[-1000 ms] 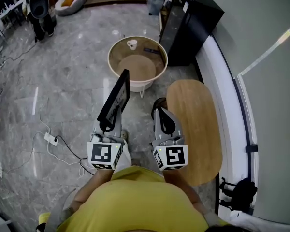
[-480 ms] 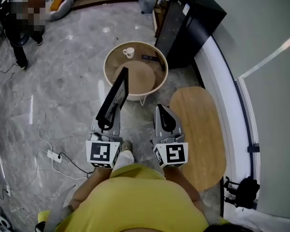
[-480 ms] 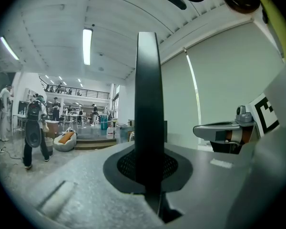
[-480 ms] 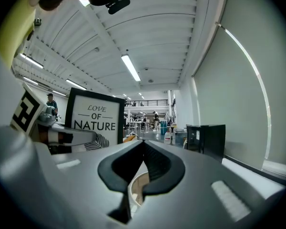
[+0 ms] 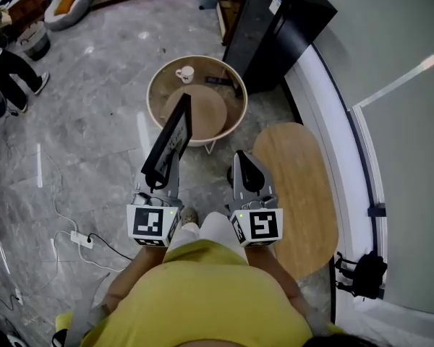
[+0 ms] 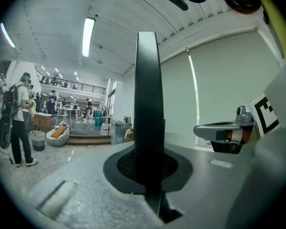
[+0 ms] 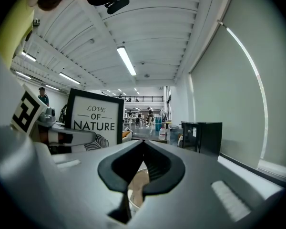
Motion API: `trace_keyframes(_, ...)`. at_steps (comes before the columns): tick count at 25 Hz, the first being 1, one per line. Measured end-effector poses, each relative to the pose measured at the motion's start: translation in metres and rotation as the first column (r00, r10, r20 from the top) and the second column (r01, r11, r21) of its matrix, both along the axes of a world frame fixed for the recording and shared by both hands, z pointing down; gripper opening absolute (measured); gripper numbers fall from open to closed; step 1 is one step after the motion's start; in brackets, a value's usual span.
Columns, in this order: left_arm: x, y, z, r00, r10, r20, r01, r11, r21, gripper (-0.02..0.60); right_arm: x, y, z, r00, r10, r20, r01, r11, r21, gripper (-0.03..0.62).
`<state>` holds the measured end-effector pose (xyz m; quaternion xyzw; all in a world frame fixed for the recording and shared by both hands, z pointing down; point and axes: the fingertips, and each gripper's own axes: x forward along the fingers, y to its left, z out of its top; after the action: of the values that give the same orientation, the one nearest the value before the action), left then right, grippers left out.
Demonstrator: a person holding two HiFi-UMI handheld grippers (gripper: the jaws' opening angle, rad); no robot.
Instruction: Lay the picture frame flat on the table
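Within left claw (image 5: 159, 185), frame (image 7: 96, 120), "LOVE OF NATURE"

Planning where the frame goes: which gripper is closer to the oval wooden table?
Right. The right gripper hangs close beside the oval table; the left gripper, shut on the picture frame, is beyond it, farther from the table.

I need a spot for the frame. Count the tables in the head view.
2: a round table at upper centre, an oval table at right. More may lie out of frame.
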<state>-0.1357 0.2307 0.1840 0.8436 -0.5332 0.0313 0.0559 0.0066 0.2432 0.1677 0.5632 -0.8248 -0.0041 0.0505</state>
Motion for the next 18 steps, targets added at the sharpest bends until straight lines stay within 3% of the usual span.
trace_keyframes(12,0.007,-0.052,0.023,1.0,0.013,-0.001,-0.013,0.999,-0.047,0.008,0.001,-0.065,0.011,1.0,-0.01,0.015,0.009,1.0,0.025,0.002)
trace_keyframes(18,0.023,-0.119,0.011,1.0,0.011,0.013,-0.011,1.0,0.015,0.008,0.012,-0.137,0.006,0.999,-0.03,0.022,0.029,0.999,0.041,0.002)
